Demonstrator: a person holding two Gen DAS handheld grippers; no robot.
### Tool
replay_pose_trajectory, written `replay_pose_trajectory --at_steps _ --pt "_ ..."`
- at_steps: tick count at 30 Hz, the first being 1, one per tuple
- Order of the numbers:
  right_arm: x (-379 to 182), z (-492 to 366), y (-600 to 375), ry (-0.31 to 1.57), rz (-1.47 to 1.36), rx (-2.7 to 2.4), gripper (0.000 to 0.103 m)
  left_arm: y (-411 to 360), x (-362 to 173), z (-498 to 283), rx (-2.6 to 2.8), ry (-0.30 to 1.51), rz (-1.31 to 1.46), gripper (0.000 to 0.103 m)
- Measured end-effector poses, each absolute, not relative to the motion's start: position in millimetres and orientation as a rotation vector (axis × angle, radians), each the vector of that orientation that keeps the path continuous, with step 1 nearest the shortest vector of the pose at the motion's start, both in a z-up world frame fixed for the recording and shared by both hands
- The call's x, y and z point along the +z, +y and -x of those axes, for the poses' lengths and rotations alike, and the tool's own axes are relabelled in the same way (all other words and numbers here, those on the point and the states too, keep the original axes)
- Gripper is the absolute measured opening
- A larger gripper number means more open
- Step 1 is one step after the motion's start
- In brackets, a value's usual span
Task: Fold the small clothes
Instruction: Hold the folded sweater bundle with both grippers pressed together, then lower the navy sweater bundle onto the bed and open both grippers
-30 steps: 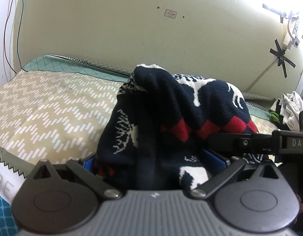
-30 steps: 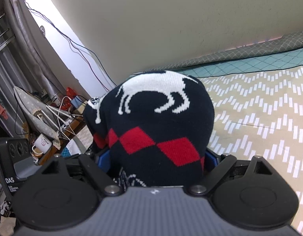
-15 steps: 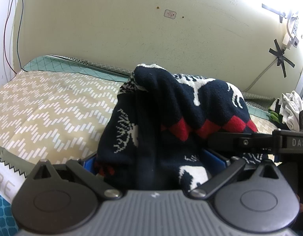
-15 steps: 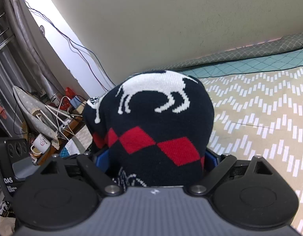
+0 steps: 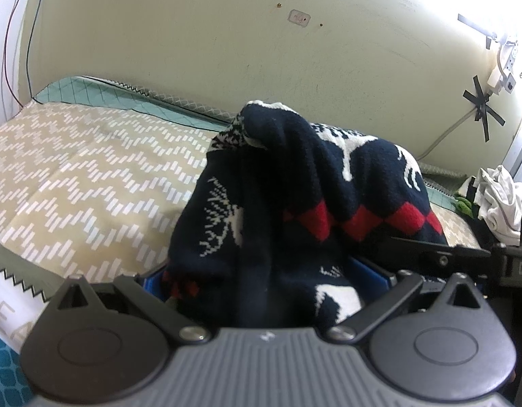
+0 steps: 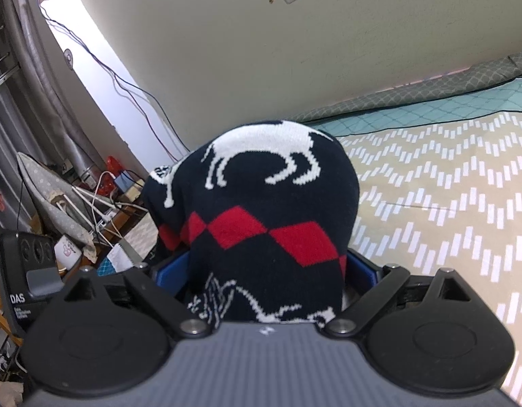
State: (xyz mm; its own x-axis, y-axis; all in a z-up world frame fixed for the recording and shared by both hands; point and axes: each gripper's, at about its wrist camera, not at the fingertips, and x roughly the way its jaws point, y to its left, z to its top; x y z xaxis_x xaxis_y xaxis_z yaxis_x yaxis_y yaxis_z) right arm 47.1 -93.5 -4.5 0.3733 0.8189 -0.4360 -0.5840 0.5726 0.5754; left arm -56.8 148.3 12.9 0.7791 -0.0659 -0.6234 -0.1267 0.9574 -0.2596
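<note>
Both grippers' fingers seemingly pinch sweater; tips hidden.

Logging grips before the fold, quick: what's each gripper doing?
Left gripper: shut on the sweater.
Right gripper: shut on the sweater too.

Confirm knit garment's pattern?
Navy knit garment with white animal figures and a band of red diamonds; clearest in the right wrist view.

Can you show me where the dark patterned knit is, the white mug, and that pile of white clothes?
Navy knitted garment with red diamonds (image 6: 261, 224): right wrist view, on a red diamond.
White mug (image 6: 68, 250): right wrist view, its side.
Crumpled white clothes (image 5: 498, 200): left wrist view, the pile's middle.
</note>
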Motion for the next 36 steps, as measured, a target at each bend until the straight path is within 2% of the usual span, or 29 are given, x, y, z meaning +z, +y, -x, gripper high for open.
replay_pose_trajectory --at_steps 8,25,26,28,31,33,36 --pt "-7.7 -38.0 -110.1 0.761 -0.426 0.904 0.089 151.8 12.1 58.3 0.026 0.681 0.318 0.103" --pt "-4.5 -28.3 -108.2 0.763 -0.403 0.894 0.089 153.0 12.5 58.9 0.024 0.675 0.334 0.103" --pt "-4.2 -27.7 -105.3 0.777 -0.396 0.917 0.076 152.2 12.7 58.9 0.023 0.676 0.337 0.103" --pt "-3.1 -27.1 -103.4 0.783 -0.399 0.936 0.071 152.6 13.3 58.9 0.015 0.676 0.351 0.1" --pt "5.4 -31.2 -99.4 0.785 -0.405 0.968 0.06 158.1 14.8 59.6 -0.003 0.667 0.409 0.09" --pt "17.8 -34.1 -89.5 0.758 -0.362 0.999 0.057 166.4 17.5 59.5 0.001 0.651 0.466 0.08" --pt "39.4 -46.9 -71.4 0.709 -0.336 1.067 0.055 185.2 28.2 59.3 0.03 0.599 0.568 0.074"
